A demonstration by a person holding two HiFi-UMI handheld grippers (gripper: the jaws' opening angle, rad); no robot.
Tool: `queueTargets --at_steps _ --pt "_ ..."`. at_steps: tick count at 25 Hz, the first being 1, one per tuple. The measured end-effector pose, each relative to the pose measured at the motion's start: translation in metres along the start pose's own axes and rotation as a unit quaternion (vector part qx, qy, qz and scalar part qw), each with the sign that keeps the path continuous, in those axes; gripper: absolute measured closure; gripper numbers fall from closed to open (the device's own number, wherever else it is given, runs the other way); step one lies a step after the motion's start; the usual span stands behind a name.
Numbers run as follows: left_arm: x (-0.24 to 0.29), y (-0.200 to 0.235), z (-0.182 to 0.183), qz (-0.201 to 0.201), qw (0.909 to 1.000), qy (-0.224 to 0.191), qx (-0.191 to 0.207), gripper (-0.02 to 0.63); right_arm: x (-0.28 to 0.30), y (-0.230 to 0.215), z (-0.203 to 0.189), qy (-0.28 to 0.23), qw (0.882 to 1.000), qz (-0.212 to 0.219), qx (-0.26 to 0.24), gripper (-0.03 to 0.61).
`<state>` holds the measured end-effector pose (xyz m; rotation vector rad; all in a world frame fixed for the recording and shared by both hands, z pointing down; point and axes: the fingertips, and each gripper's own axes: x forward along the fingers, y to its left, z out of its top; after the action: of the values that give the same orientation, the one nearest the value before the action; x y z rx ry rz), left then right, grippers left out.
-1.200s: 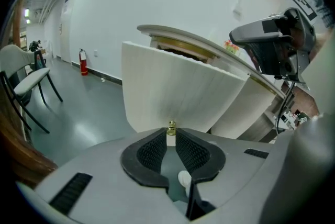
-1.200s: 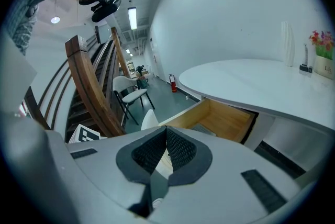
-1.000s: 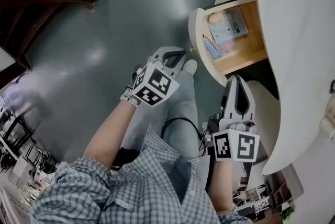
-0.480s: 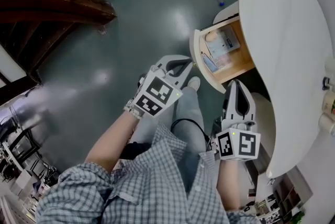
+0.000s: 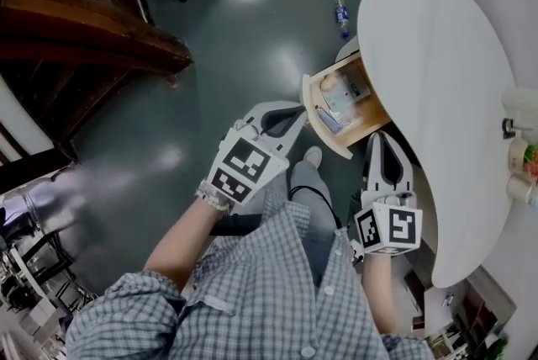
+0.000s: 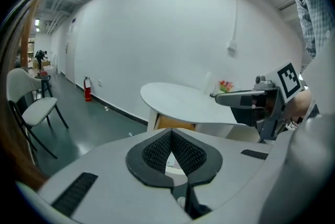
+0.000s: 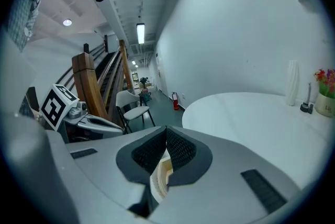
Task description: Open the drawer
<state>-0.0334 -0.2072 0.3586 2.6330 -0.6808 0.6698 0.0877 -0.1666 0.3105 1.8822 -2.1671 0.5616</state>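
Drawer is standing open beneath the table.
Left gripper and right gripper are hovering near it, both clenched, gripping nothing.

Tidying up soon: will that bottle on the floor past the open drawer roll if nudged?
Probably: the bottle looks round and seems to lie on its side on the glossy floor. It is likely light, thin plastic that dents; its fill level can't be told.
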Motion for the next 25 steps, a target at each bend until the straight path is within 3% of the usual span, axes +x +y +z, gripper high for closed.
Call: queueTargets --at_steps 13,20,25 --pt "-0.039 -0.013 0.073 0.015 0.9988 -0.041 0.021 0.609 -0.012 0.005 0.061 -0.046 0.998 0.022 -0.034 0.569" --pt "-0.043 -0.012 0.096 0.033 0.9966 -0.055 0.051 0.609 -0.013 0.006 0.085 -0.072 0.996 0.031 -0.042 0.569" --pt "-0.041 -0.016 0.104 0.03 0.9964 -0.06 0.052 0.609 -0.013 -0.001 0.097 -0.089 0.994 0.027 -0.051 0.569"
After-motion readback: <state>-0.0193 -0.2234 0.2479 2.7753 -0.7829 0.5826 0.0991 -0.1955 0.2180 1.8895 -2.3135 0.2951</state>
